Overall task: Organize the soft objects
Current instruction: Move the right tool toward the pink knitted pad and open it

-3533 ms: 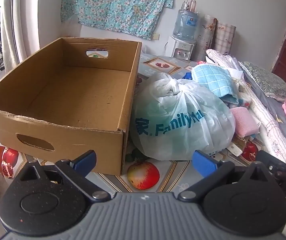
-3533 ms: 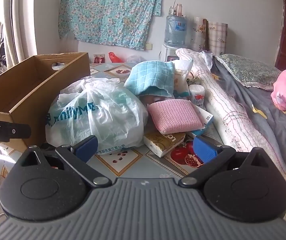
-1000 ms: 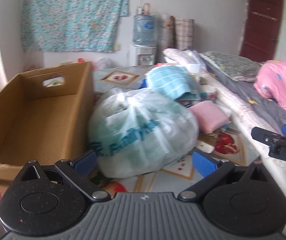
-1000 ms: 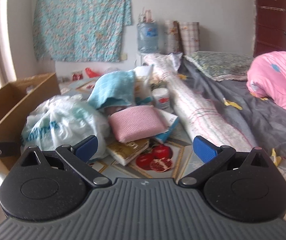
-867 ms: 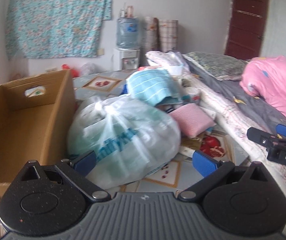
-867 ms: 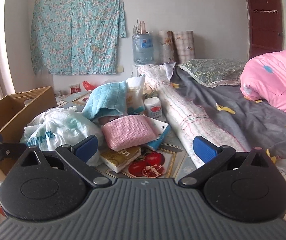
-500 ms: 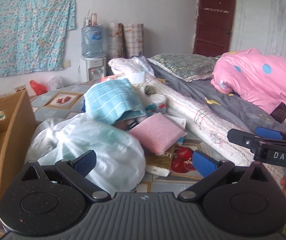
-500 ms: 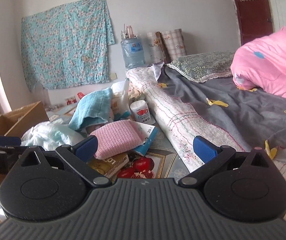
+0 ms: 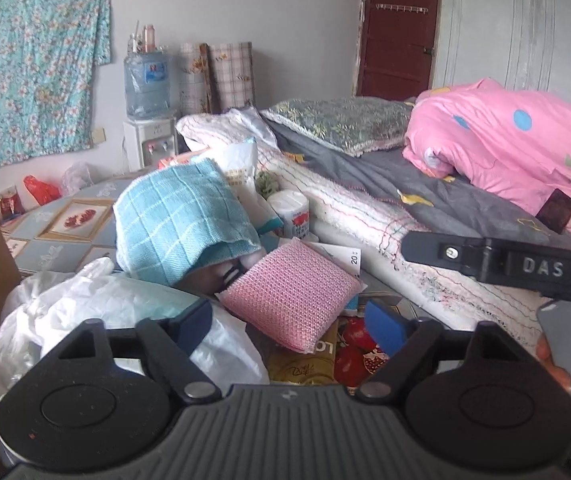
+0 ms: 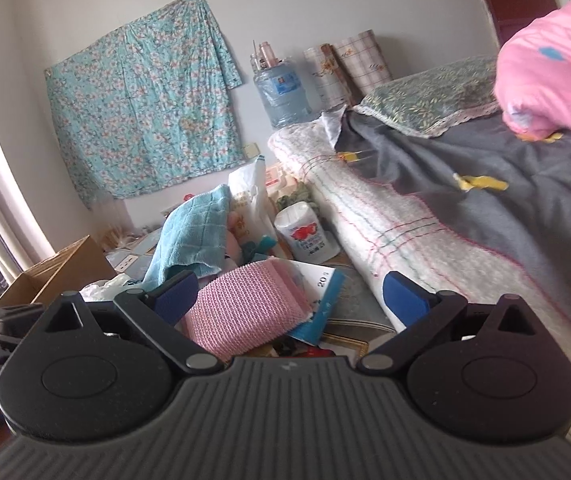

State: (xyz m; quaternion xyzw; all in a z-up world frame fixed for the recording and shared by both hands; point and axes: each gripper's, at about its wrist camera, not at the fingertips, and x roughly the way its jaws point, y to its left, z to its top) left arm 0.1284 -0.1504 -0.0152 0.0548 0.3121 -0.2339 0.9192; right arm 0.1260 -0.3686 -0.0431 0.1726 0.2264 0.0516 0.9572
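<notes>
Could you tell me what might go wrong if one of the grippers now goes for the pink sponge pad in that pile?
1. The pink sponge pad lies tilted on a printed card and a yellow box; a deep pinch could catch them too.
2. The blue checked towel is draped over things right beside it and could get dragged.
3. The left gripper and right gripper, both open with jaws just narrowing, frame the same pad and might collide.

Pink sponge open from the front, blue towel and jar crowding close behind it, white bag at its left, mattress edge walling the right, box beyond bag.
</notes>
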